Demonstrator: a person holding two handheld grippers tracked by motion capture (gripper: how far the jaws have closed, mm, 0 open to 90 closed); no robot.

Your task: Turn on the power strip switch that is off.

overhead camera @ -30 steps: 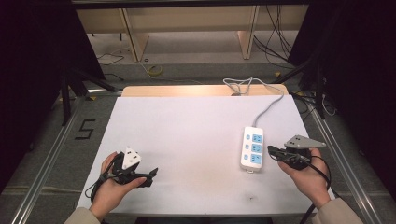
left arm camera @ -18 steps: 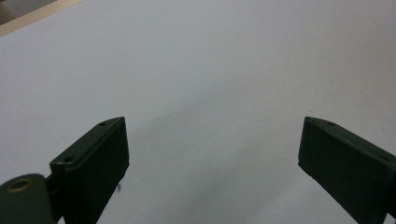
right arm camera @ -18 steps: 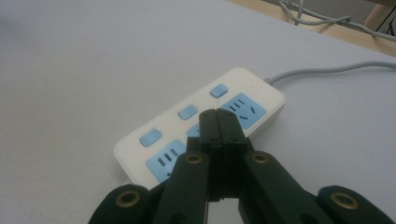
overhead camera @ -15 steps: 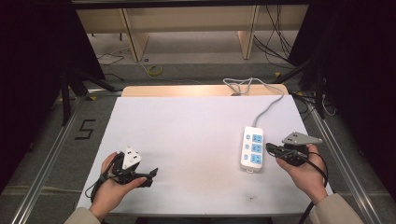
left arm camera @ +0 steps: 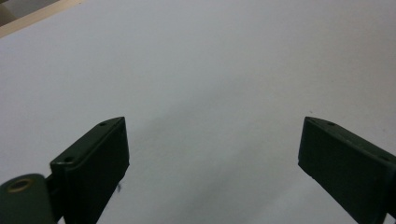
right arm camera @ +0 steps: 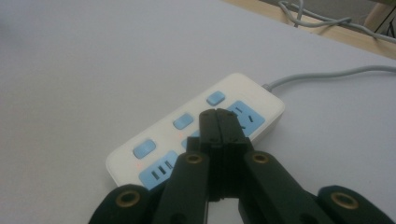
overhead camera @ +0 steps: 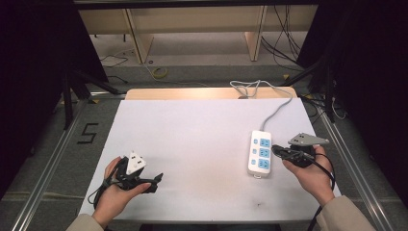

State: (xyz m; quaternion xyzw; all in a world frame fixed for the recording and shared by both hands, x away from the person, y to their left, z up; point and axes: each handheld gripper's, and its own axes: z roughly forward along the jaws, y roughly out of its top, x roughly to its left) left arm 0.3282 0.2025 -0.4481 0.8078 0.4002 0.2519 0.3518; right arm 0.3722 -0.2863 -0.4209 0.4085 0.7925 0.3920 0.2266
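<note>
At the left of the high view, the person's left hand (overhead camera: 115, 192) rests on the near left part of the white rectangular table top (overhead camera: 197, 139), holding the black two-jaw left gripper (overhead camera: 153, 180), which carries a white three-cornered plate (overhead camera: 135, 161) on top and points toward the middle of the table. In the left gripper view its two black jaws stand spread wide apart, with nothing but bare white surface between them. A thin black cable (overhead camera: 98, 190) trails from it past the wrist.

The middle of the table is plain white sheet, with a strip of light wooden edge (overhead camera: 192, 93) along the far side.

Further right lies the white plastic power strip with three pale blue sockets (overhead camera: 260, 153), flat on the table, its long side running away from the person. In the right gripper view a row of small blue switch buttons (right arm camera: 183, 121) runs beside the sockets. Its grey cord (overhead camera: 274, 109) leaves the far end and coils at the table's far edge.

At the right, the person's right hand (overhead camera: 312, 175) holds the black right gripper (overhead camera: 276, 150) with a grey three-cornered plate (overhead camera: 308, 140) on top. Its jaws are pressed together, pinching nothing, and the closed tip hovers just over the power strip's right side, about at the middle socket; whether it touches the strip I cannot tell
</note>
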